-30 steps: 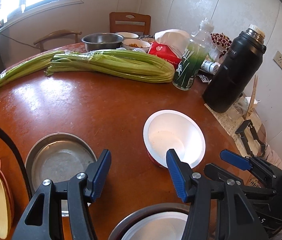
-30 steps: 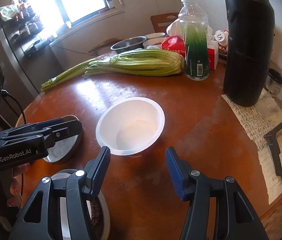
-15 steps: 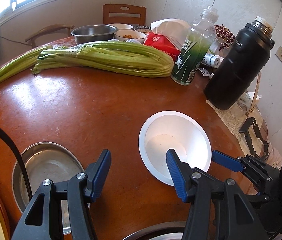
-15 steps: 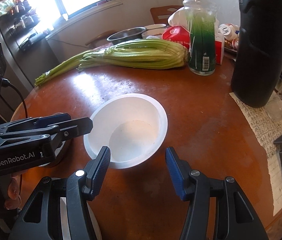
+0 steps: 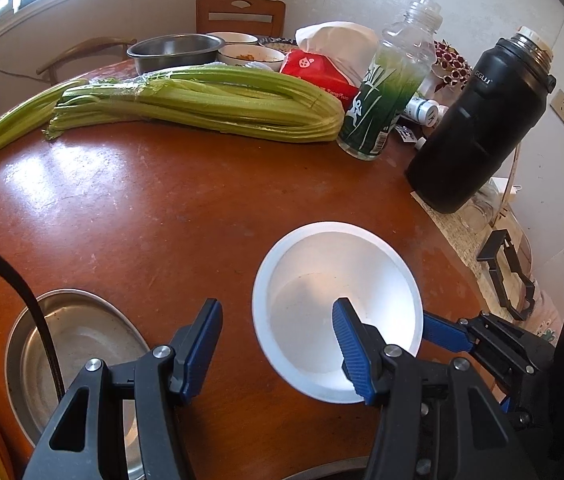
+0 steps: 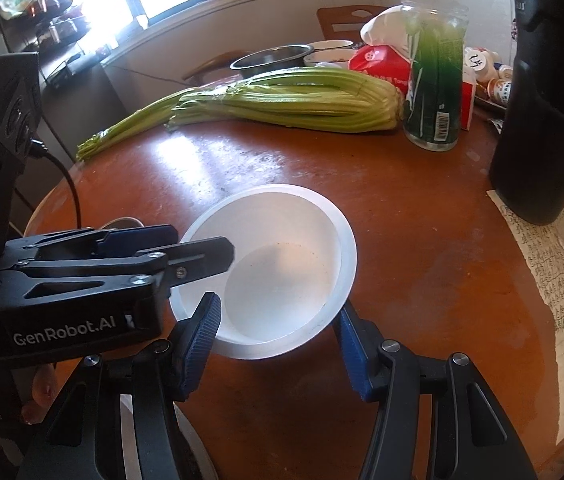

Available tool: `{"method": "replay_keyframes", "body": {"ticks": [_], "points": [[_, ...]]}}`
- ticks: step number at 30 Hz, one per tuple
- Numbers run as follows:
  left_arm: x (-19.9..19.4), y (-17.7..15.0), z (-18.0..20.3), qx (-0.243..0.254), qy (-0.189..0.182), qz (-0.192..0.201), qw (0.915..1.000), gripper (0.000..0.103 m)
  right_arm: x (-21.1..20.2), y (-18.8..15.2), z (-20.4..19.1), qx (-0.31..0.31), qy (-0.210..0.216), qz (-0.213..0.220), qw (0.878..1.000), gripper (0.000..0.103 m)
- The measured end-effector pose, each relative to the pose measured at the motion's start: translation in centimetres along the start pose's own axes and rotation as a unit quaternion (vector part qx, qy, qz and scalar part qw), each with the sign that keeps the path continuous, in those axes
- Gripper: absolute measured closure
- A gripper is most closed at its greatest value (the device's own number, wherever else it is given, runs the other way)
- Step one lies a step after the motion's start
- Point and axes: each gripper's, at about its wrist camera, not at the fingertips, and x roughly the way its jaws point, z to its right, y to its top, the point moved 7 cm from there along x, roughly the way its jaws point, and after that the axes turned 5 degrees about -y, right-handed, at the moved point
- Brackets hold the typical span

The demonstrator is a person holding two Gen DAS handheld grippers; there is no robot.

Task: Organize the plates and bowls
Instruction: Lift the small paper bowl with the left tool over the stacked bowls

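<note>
Round brown table (image 5: 130,208) seen from both wrist views; clutter along the far edge from 11 to 2 o'clock — celery bunch (image 5: 202,104), black thermos (image 5: 477,128), green-label bottle (image 5: 381,100). Steel plate (image 5: 70,344) sits at 8 o'clock in the left view, well apart from the white bowl (image 5: 333,304).

White bowl is at roughly 5 o'clock in the left view and dead centre in the right view, upright on the table, mouth up. It is round, so no long axis is to be had; the only axis is vertical, tilt not detectable.

Left gripper (image 5: 278,336): jaws part open, nothing held. Its right pad is seen over the bowl's interior, the left pad outside the rim — rim straddled, no contact confirmed. Right gripper (image 6: 278,328): jaws part open, nothing held, near rim of the bowl between the pads, contact not evident.

Risks, judged:
- Both grippers converge on one bowl; the tools are close at the bowl's 9 o'clock side in the right view, so a collision is possible.
- Thin rim pinched at one point could let the bowl tip or slip on lift.
- Bowl shoved toward the thermos if a pad lands on the rim instead of around it.
</note>
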Motion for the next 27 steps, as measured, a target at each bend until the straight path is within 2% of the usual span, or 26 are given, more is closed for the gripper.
{"method": "replay_keyframes", "body": {"ticks": [8, 14, 27], "points": [[0.5, -0.3, -0.4, -0.016, -0.014, -0.011, 0.9997, 0.046, 0.3, -0.1, -1.2, -0.009, 0.013, -0.005, 1.0, 0.043], [0.4, -0.5, -0.2, -0.007, -0.013, -0.011, 0.9998, 0.046, 0.4, -0.2, -1.7, -0.015, 0.018, -0.007, 1.0, 0.043], [-2.1, -0.4, -0.2, -0.007, -0.013, 0.017, 0.9998, 0.046, -1.8, 0.5, -2.9, -0.02, 0.027, 0.018, 0.999, 0.043]]}}
